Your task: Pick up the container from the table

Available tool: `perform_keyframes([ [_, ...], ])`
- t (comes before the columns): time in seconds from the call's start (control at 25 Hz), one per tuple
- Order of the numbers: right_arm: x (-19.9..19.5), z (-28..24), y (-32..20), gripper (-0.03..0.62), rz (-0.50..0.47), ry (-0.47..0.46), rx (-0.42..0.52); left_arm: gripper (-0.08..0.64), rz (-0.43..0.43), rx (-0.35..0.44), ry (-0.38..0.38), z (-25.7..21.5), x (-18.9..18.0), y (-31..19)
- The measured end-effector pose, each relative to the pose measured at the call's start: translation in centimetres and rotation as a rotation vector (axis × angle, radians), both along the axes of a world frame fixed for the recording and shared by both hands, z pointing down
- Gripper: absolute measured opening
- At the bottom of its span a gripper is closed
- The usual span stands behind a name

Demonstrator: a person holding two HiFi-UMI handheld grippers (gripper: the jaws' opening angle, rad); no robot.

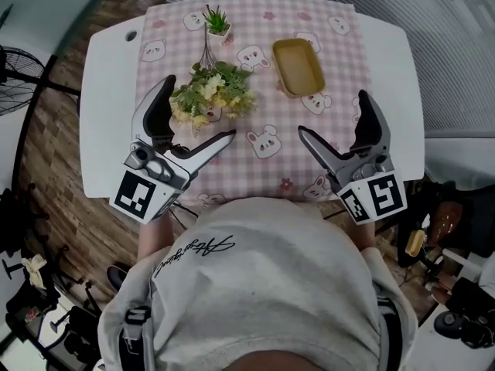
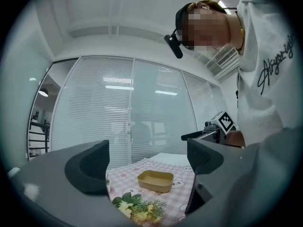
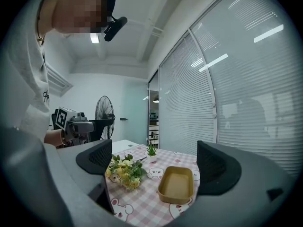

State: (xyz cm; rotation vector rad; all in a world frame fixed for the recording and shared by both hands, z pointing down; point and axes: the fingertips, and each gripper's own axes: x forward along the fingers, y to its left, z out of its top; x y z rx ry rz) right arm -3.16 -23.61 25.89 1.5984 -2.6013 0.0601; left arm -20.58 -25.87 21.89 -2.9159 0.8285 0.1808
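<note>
A tan rectangular container (image 1: 298, 66) lies empty on the pink checked cloth, towards the far right of the table; it also shows in the left gripper view (image 2: 155, 180) and the right gripper view (image 3: 176, 185). My left gripper (image 1: 198, 109) is held open near the table's front left, above a flower bunch. On the front right my right gripper (image 1: 331, 116) stands open too, short of the container. Nothing sits between either pair of jaws.
A bunch of yellow and white flowers (image 1: 211, 92) lies left of the container. A small potted plant (image 1: 217, 22) stands at the back. The white table (image 1: 108, 91) extends beyond the cloth (image 1: 263, 107). A fan (image 3: 104, 116) stands off to the left.
</note>
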Motion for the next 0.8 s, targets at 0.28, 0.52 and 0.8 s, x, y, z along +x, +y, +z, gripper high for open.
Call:
perform_keyframes([
  [0.28, 0.2, 0.4, -0.4, 0.548, -0.047, -0.008, -0.01, 0.494, -0.027, -0.028, -0.039, 1.7, 1.1, -0.1],
  [0.52, 1.5, -0.3, -1.1, 0.548, -0.08, 0.002, -0.005, 0.494, -0.054, -0.037, -0.038, 1.5, 2.2, -0.1],
  [0.8, 2.8, 0.0, -1.0, 0.548, -0.087, 0.005, -0.013, 0.494, -0.038, -0.033, -0.041, 1.7, 4.0, 0.0],
])
